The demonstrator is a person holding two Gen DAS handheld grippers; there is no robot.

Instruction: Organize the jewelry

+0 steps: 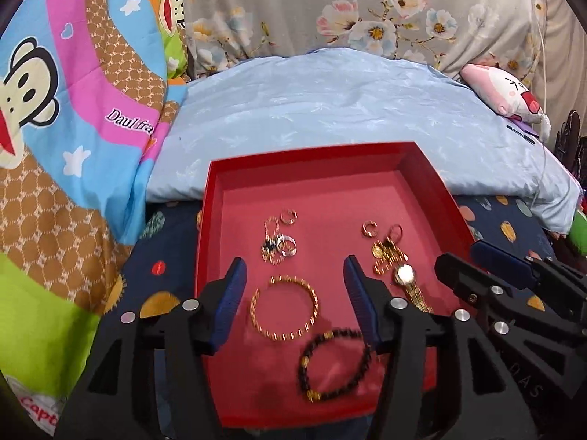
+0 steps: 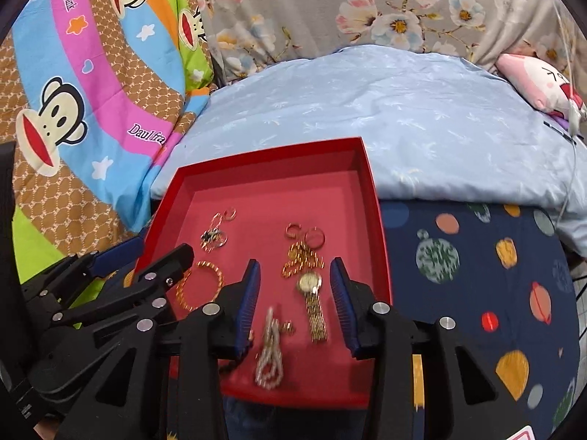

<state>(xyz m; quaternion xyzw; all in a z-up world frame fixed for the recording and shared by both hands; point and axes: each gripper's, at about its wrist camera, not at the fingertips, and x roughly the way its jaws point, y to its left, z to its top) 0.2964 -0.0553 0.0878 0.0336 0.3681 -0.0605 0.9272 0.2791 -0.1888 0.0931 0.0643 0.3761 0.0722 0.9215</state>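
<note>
A red tray (image 1: pixel 433 179) (image 2: pixel 370 198) lies on the bed and holds jewelry. In the left wrist view I see a gold bangle (image 1: pixel 283 307), a dark beaded bracelet (image 1: pixel 335 365), a gold watch (image 1: pixel 405 275), a gold chain (image 1: pixel 387 253) and a cluster of rings (image 1: pixel 280 244). My left gripper (image 1: pixel 293 308) is open over the bangle. In the right wrist view my right gripper (image 2: pixel 295 308) is open above the watch (image 2: pixel 310 282), with a pale pearl-like strand (image 2: pixel 269 359) blurred below it. The bangle (image 2: pixel 200 286) lies beside the left gripper's fingers (image 2: pixel 165 260).
The tray rests on a dark blue planet-print sheet (image 2: pixel 477 275). A light blue pillow (image 1: pixel 330 110) lies behind it, a colourful monkey-print quilt (image 1: pixel 73 128) to the left, and a pink plush toy (image 1: pixel 506 91) at the far right.
</note>
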